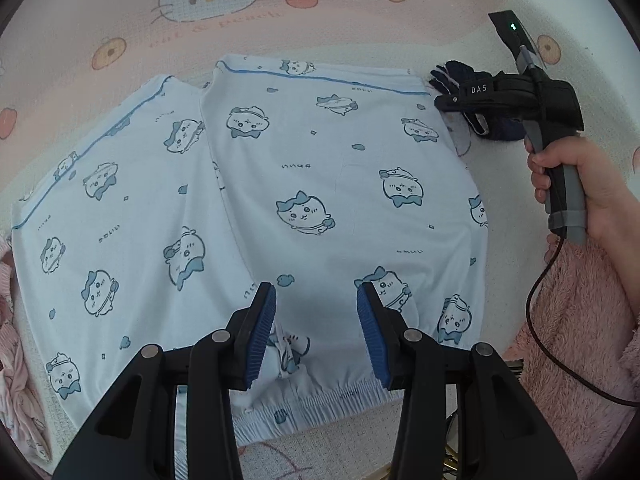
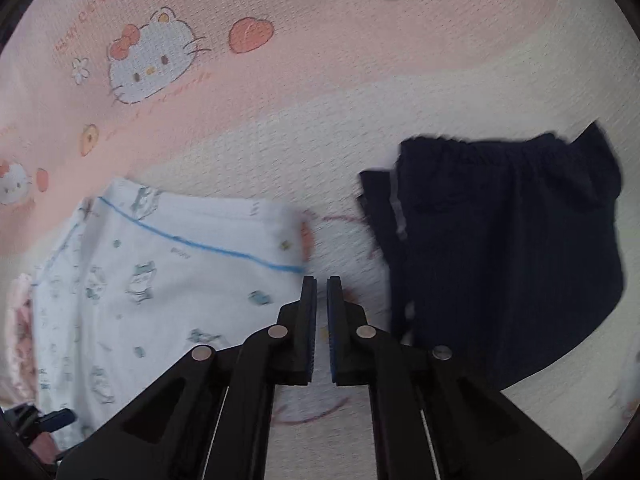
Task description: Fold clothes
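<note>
Pink and cream bedding (image 1: 360,20) printed with cartoon cats and peaches is spread beneath everything in both views. Pale blue pyjama shorts (image 1: 248,200), patterned with small cartoon faces and edged with a darker blue line, are laid flat on it, with the gathered waistband (image 1: 320,400) nearest the left camera. At the far left edge of the left view a bunched pink garment (image 1: 16,380) is seen just beside the shorts.

Over the waistband the left tongs (image 1: 316,328) are held partly open; a small bunch of the fabric lies against the inner side of the left finger, while the right pad (image 1: 370,320) stands clear of the cloth, so nothing is clamped.

Further right in that view, the right tongs (image 1: 444,102) are seen held by a hand (image 1: 580,196) near the shorts' far right corner, in front of a dark navy garment (image 1: 488,128). A fluffy pink sleeve (image 1: 580,320) and a black cable (image 1: 536,312) are seen below the hand.

In the right wrist view, which is blurred, the right tongs (image 2: 322,280) are closed with nothing between them, over the bare strip of bedding (image 2: 344,240) between the shorts (image 2: 160,280) and the navy garment (image 2: 512,248).
</note>
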Action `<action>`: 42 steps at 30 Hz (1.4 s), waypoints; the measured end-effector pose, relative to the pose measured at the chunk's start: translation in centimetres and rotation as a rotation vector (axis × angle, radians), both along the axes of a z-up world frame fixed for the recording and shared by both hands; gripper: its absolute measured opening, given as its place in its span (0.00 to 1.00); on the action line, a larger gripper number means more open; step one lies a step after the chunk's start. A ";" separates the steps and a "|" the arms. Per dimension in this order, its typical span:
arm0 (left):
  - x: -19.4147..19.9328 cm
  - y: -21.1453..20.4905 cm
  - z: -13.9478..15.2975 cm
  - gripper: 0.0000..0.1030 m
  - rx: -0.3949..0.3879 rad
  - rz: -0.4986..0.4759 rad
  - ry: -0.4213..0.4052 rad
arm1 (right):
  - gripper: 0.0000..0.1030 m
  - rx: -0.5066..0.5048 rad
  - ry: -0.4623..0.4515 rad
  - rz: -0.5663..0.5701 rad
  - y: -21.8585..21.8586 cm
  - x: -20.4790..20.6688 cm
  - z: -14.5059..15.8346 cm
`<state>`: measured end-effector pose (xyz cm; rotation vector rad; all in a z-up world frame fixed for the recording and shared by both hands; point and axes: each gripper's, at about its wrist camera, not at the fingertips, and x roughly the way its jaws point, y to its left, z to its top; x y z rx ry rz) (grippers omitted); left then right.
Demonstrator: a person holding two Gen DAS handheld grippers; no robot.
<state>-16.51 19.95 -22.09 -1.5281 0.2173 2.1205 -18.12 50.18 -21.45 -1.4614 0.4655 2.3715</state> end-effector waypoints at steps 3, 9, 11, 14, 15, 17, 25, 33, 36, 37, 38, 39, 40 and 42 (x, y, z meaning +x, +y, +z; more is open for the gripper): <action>0.2 0.7 -0.8 0.43 -0.012 -0.017 -0.012 | 0.06 -0.117 0.016 -0.040 1.6 0.2 -0.2; 1.3 1.1 -1.1 0.43 -0.020 -0.043 -0.009 | 0.20 -0.392 0.027 0.052 -1.5 3.6 -0.4; 1.4 1.1 -1.1 0.43 -0.019 -0.042 -0.011 | 0.20 -0.436 -0.029 0.029 -2.5 4.6 -1.5; 1.5 1.1 -1.0 0.43 -0.002 -0.037 -0.021 | 0.20 -0.432 -0.044 0.040 -3.4 5.1 -1.6; 1.5 1.2 -1.0 0.43 -0.013 -0.040 -0.018 | 0.16 -0.378 -0.057 0.073 -3.8 5.0 -1.5; 1.6 1.4 -0.9 0.43 -0.040 -0.045 -0.009 | 0.14 -0.248 -0.097 0.120 -4.6 5.2 -1.0; 1.6 1.4 -1.5 0.43 -0.020 -0.033 -0.017 | 0.21 -0.094 -0.049 0.157 -6.4 6.6 2.0; 3.0 -1.7 1.5 0.43 0.047 0.033 -0.013 | 0.31 -0.335 -0.065 0.158 -13.5 7.8 2.7; 2.3 -6.0 3.5 0.43 0.032 0.117 0.023 | 0.33 -0.326 -0.044 0.248 -17.2 8.3 4.3; 2.2 -7.3 3.3 0.43 0.002 0.132 0.021 | 0.34 -0.321 -0.054 0.271 -18.2 8.5 4.0; 2.1 -8.6 3.2 0.43 -0.027 0.148 0.018 | 0.34 -0.315 -0.068 0.294 -19.2 8.6 3.5; 2.0 -10.0 3.0 0.43 -0.056 0.163 0.015 | 0.34 -0.304 -0.099 0.314 -20.3 8.2 2.3; 1.9 -11.3 2.8 0.43 -0.085 0.178 0.012 | 0.34 -0.290 -0.131 0.332 -21.3 7.9 1.2; 2.1 -13.7 1.7 0.43 -0.107 0.192 -0.014 | 0.32 -0.247 -0.193 0.339 -22.1 7.9 -1.0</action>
